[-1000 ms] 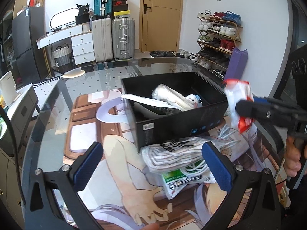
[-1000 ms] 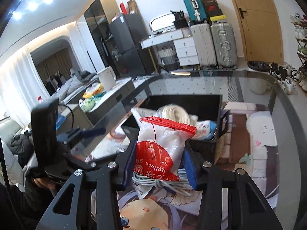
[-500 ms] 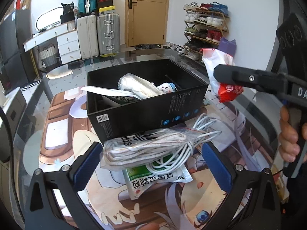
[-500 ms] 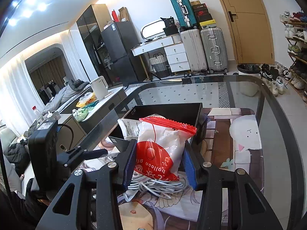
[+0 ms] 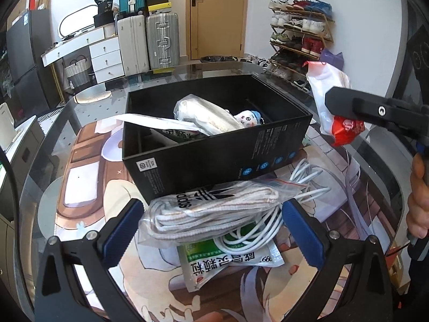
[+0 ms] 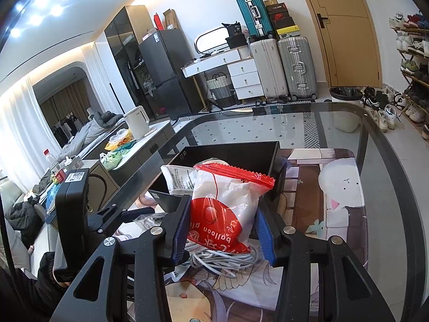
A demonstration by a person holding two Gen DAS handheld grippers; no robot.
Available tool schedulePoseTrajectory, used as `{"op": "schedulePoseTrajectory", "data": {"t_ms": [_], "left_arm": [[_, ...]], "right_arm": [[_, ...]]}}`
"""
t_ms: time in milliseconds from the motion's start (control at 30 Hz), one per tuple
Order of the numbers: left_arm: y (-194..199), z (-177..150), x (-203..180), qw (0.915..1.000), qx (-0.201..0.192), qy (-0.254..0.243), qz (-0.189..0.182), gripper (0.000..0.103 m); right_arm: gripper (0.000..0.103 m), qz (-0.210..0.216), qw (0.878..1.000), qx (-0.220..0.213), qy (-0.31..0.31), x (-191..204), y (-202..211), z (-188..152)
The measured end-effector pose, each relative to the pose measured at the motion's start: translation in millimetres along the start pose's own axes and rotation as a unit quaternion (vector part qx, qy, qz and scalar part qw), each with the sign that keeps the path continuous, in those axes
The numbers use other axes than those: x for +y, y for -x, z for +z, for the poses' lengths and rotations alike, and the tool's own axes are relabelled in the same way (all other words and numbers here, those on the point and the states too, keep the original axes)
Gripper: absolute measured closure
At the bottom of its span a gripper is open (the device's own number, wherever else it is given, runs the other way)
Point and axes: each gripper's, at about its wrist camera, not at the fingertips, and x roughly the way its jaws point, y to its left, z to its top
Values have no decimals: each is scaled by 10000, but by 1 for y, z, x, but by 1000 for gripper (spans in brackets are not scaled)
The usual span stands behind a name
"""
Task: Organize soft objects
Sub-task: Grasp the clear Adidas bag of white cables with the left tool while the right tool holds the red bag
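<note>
A black box stands on the glass table and holds a clear bag of white cloth, a white packet and a small plush toy. In front of it lie a clear bag of striped laces, a white cable coil and a green-and-white packet. My left gripper is open, its fingers either side of the lace bag. My right gripper is shut on a red-and-white balloon bag, held in the air to the right of the box; the bag also shows in the left wrist view.
The table is glass over a cartoon-print mat. Suitcases, a white drawer unit and a door stand at the back. A shoe rack is at the right. A low cabinet with a kettle is left of the table.
My left gripper has moved closer to the lace bag, which now lies between its fingers. My right gripper has kept hold of the balloon bag and drawn back slightly from the box.
</note>
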Motion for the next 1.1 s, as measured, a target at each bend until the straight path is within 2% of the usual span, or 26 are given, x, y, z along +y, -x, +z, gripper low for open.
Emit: {"op": "schedulePoseTrajectory", "data": {"t_ms": [667,833,1000,1100], "left_arm": [[-9,6,3,9997,129,194,-9,2],[-7,5,7,9998,41,197,28,13],[-6,4,7,10000,35,72,48,33],[-6,3,10,9999,82,62,-5,34]], "right_arm": [[57,-9,10000,47,21,4,-7,-5],[57,-2,10000,57,25,4,-7,-6],[57,-7,10000,56,27,4,-7,-6],[57,-7,10000,58,27,4,-8,-6]]}}
